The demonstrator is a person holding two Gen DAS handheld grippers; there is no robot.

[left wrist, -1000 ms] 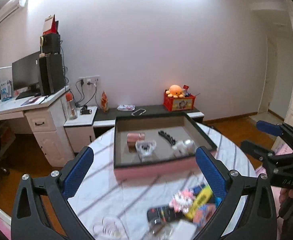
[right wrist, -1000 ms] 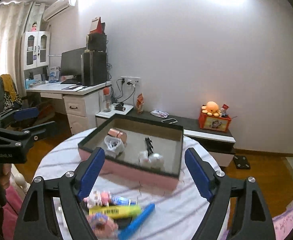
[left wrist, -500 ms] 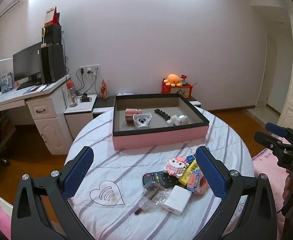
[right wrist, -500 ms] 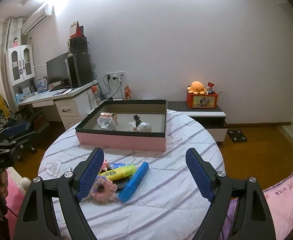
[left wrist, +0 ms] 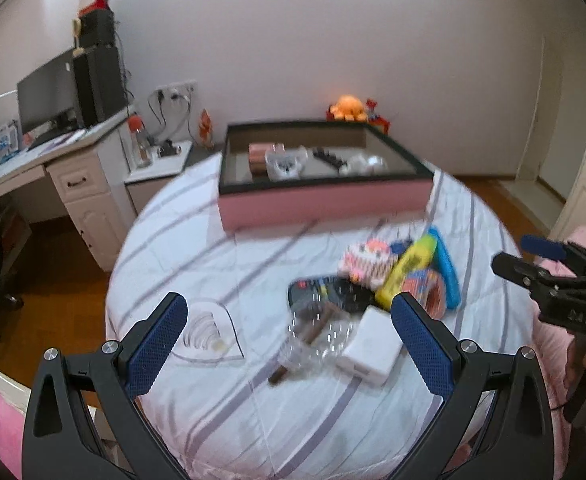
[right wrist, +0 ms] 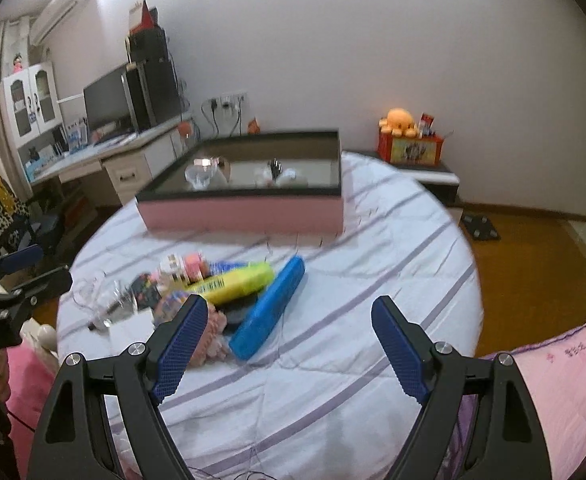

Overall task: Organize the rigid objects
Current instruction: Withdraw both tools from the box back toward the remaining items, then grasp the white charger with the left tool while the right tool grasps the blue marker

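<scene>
1. Loose rigid objects lay in a heap on the striped round table (left wrist: 197, 248) in the left wrist view: a white block (left wrist: 371, 346), a black remote (left wrist: 325, 294), a yellow case (left wrist: 407, 270), a blue case (left wrist: 445, 268) and a pink brick toy (left wrist: 367, 258), touching or overlapping one another. The pink tray (left wrist: 325, 204) stood beyond them, already holding a few small items.

2. Compared with half a second before, that camera had dropped and moved nearer the heap, which looked larger and sat lower between the fingers. The left gripper (left wrist: 289, 344) had its jaws wide apart and held nothing; the clear plastic wrapper (left wrist: 313, 338) lay right between the tips. I took this as the approach to a pick, not yet a grasp.

3. In the right wrist view the same heap showed at left, the blue case (right wrist: 271, 306) nearest, the yellow case (right wrist: 233, 284) behind it, the tray (right wrist: 245, 212) further back.

4. That camera too had closed in and tilted down. The right gripper (right wrist: 289, 344) was spread open and empty over bare cloth, just beside the blue case.

5. Both pictures were blurred by motion, so I judged the sorting still mostly ahead.
</scene>
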